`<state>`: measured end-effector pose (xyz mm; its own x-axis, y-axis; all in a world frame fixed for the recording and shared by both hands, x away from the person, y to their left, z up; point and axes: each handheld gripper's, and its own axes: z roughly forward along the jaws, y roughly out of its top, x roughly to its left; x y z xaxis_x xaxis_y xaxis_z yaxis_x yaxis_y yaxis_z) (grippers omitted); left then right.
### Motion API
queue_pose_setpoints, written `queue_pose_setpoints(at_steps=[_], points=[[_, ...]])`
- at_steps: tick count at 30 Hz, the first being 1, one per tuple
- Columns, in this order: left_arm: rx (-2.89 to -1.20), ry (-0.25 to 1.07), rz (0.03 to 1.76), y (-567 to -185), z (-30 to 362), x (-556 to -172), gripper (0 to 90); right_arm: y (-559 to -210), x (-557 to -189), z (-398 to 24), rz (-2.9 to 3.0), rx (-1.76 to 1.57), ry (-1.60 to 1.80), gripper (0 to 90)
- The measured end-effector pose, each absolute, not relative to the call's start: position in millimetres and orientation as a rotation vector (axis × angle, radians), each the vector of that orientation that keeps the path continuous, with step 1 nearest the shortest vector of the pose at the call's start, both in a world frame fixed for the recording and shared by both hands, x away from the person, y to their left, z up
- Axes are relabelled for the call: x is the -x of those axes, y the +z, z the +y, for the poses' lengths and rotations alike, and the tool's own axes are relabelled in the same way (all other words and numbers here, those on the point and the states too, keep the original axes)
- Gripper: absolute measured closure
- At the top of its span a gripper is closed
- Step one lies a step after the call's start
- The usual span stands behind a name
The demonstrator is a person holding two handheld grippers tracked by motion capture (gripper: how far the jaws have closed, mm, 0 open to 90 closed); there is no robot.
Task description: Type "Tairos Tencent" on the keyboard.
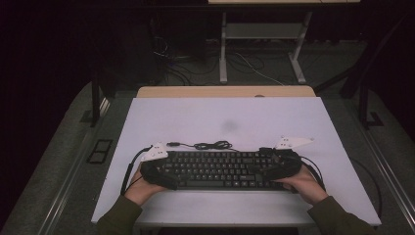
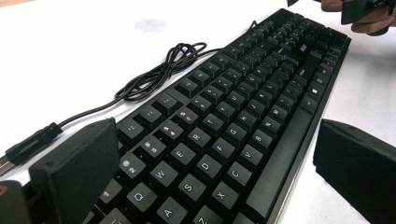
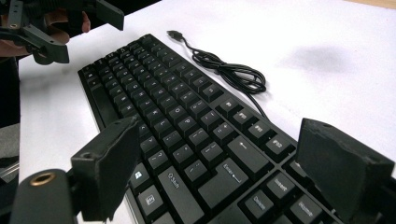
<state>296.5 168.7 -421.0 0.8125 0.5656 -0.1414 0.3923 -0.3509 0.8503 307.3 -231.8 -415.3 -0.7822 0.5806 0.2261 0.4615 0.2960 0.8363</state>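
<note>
A black keyboard (image 1: 220,169) lies across the near part of the white table (image 1: 225,117). Its bundled cable (image 1: 205,145) rests just behind it, ending in a USB plug (image 2: 32,142). My left gripper (image 1: 159,171) is at the keyboard's left end, open, with its jaws straddling the keyboard's depth (image 2: 215,177). At the right end my right gripper (image 1: 284,164) stands open in the same way, one jaw on each long side (image 3: 229,172). In both gripper views the keys (image 2: 224,121) (image 3: 187,121) run between the spread jaws, and I cannot tell whether a jaw touches the keyboard.
A grey smudge (image 1: 229,126) marks the table behind the keyboard. Beyond the white top runs a wooden desk edge (image 1: 225,91). Farther back stand a white desk frame (image 1: 223,49) and floor cables. Dark carpet surrounds the table.
</note>
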Motion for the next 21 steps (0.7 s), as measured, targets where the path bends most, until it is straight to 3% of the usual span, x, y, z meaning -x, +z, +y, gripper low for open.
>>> queue_pose_setpoints(at_steps=[21], points=[[-1.992, 0.214, 0.701, -421.8, 166.9, -296.8, 0.0, -417.1, -319.1, -209.2, 2.462, -0.960, 1.493, 15.1]])
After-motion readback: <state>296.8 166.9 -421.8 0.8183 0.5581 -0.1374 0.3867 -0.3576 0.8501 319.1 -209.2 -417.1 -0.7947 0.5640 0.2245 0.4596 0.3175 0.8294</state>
